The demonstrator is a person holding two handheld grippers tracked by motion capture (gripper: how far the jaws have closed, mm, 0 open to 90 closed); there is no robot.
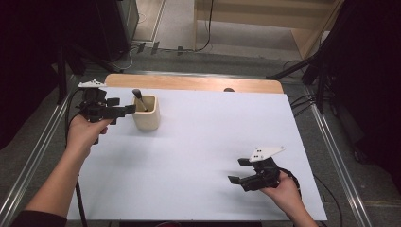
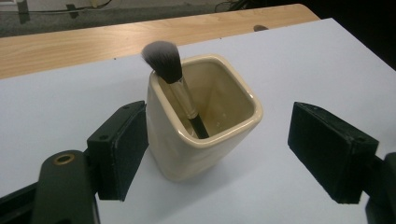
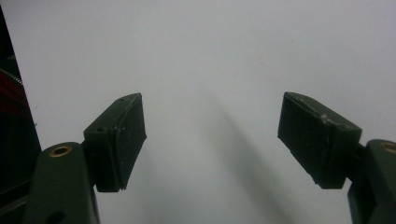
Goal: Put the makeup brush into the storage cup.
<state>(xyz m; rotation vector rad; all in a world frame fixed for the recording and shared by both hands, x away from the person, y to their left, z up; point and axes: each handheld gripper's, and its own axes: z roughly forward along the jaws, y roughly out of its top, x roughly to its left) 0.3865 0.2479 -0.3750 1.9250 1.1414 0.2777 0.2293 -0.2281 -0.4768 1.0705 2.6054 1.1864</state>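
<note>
Nearest the person, at the front right of the white table surface (image 1: 198, 142), the right hand (image 1: 286, 189) holds the right gripper (image 1: 241, 171) low over bare white sheet, its jaws pointing left across the table. In the right gripper view those jaws stand spread wide apart with nothing between them, just the plain white surface and a soft shadow running away from them.

Farther back on the left side, the left hand (image 1: 85, 131) holds the left gripper (image 1: 124, 107) level, its jaws pointing right towards a cream ceramic cup (image 1: 146, 112) with squared, rounded-corner walls. The left gripper view shows its jaws spread open on either side of the cup (image 2: 201, 126): the left-hand jaw sits just beside the cup wall, possibly touching it, though the angle makes that hard to judge, while the other jaw is well clear of it.

The cup stands upright on the white surface, and a makeup brush (image 2: 175, 81) leans inside it, black handle down and dark, pale-tipped bristles poking above the rim.

Beyond the cup, a strip of light wooden tabletop (image 1: 189, 82) runs along the far edge of the white sheet.
</note>
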